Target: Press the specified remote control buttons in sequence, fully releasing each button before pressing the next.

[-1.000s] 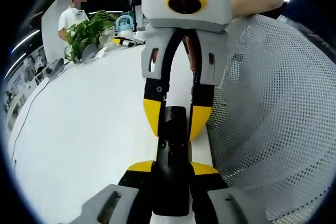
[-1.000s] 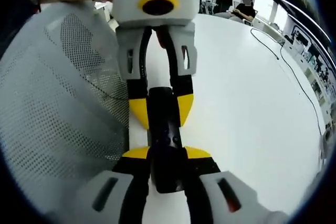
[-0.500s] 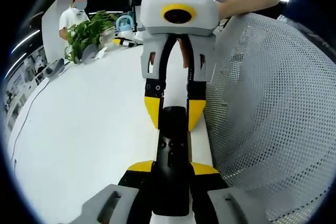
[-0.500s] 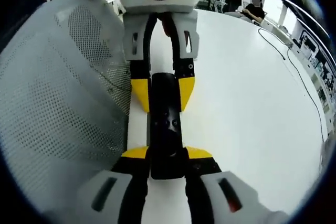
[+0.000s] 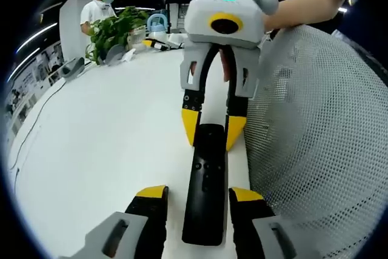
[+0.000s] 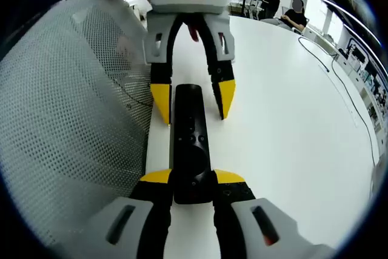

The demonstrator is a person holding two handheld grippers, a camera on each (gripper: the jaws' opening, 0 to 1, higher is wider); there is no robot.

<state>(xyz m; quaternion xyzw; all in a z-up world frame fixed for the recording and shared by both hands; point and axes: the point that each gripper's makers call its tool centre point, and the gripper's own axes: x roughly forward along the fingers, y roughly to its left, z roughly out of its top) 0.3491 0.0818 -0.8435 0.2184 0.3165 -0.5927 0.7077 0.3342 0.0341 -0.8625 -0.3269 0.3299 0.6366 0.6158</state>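
A slim black remote lies lengthwise on the white table, close to its edge. In the left gripper view my left gripper is open, its yellow-tipped jaws standing apart on either side of the remote's near end. My right gripper comes in from the top and is shut on the far end. In the right gripper view my right gripper clamps the remote. The left gripper is spread wide around the other end, with gaps on both sides.
A white mesh chair back presses close along the table edge beside the remote. A potted plant and a standing person are at the far end. Seated people and a thin cable are further off.
My left gripper has opened and let go of the remote, which both grippers held before. The right gripper keeps its hold. The views have shifted slightly.
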